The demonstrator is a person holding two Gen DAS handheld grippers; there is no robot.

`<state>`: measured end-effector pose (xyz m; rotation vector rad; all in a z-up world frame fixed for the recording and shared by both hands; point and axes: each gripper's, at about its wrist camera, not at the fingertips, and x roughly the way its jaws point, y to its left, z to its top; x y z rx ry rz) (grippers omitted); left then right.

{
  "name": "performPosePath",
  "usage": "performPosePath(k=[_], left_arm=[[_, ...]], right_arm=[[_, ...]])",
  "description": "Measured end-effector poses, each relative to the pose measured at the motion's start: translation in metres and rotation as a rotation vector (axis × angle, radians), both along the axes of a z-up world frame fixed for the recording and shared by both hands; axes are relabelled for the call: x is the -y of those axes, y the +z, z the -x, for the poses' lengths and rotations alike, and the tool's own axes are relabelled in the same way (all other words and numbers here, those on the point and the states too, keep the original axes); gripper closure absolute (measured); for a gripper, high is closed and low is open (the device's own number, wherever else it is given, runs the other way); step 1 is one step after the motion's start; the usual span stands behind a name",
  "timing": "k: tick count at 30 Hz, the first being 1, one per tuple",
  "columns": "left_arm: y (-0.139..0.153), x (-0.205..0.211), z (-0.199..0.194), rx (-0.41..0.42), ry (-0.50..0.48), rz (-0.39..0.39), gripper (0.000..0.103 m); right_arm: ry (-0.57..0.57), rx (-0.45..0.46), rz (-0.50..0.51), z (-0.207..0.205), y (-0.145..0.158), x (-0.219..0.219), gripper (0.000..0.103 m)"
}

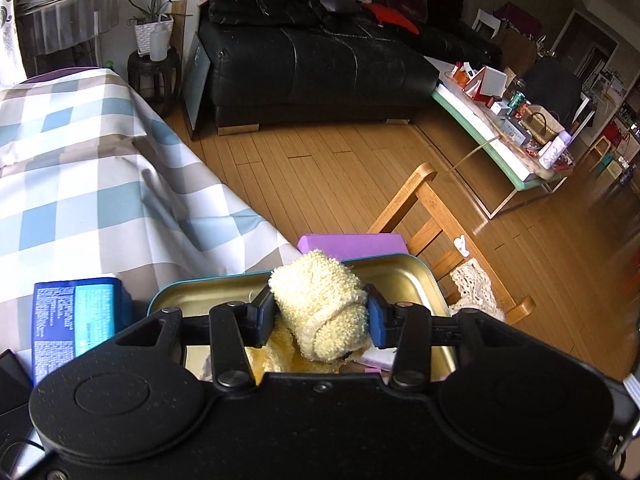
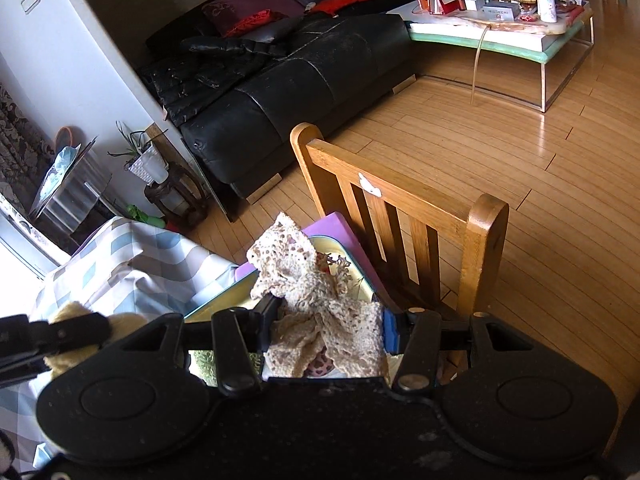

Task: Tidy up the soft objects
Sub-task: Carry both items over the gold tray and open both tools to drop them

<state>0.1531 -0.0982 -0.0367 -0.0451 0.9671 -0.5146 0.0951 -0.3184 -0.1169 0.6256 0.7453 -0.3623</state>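
Observation:
My left gripper (image 1: 320, 318) is shut on a rolled cream terry cloth (image 1: 320, 304) and holds it above a shallow metal tin with a teal rim (image 1: 416, 276). Other soft pieces lie in the tin under the roll. My right gripper (image 2: 326, 328) is shut on a beige crocheted lace cloth (image 2: 304, 280), which hangs bunched between the fingers over the same tin (image 2: 218, 300). The lace also shows at the tin's right side in the left wrist view (image 1: 476, 288). The left gripper and its cream cloth show at the left edge of the right wrist view (image 2: 72, 332).
The tin rests on a purple foam block (image 1: 352, 244) at the corner of a table with a checked cloth (image 1: 100, 184). A blue packet (image 1: 76, 316) lies left of the tin. A wooden chair back (image 2: 404, 216) stands right behind it. A black sofa (image 1: 312, 64) and a cluttered coffee table (image 1: 500, 140) stand beyond.

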Motion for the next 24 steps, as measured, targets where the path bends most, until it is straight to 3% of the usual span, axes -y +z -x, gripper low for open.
performPosePath(k=[6,13,24], left_arm=[[0.002,-0.002,0.0,0.014,0.022,-0.005,0.042],[-0.001,-0.019,0.003,0.01,0.061,-0.031,0.037],[-0.016,-0.039,0.03,0.001,0.087,-0.161,0.035]], right_arm=[[0.006,-0.001,0.007,0.0,0.002,-0.001,0.053],[0.028,-0.013,0.033,0.0,0.004,-0.009,0.053],[0.154,-0.01,0.123,-0.005,0.013,-0.043,0.05]])
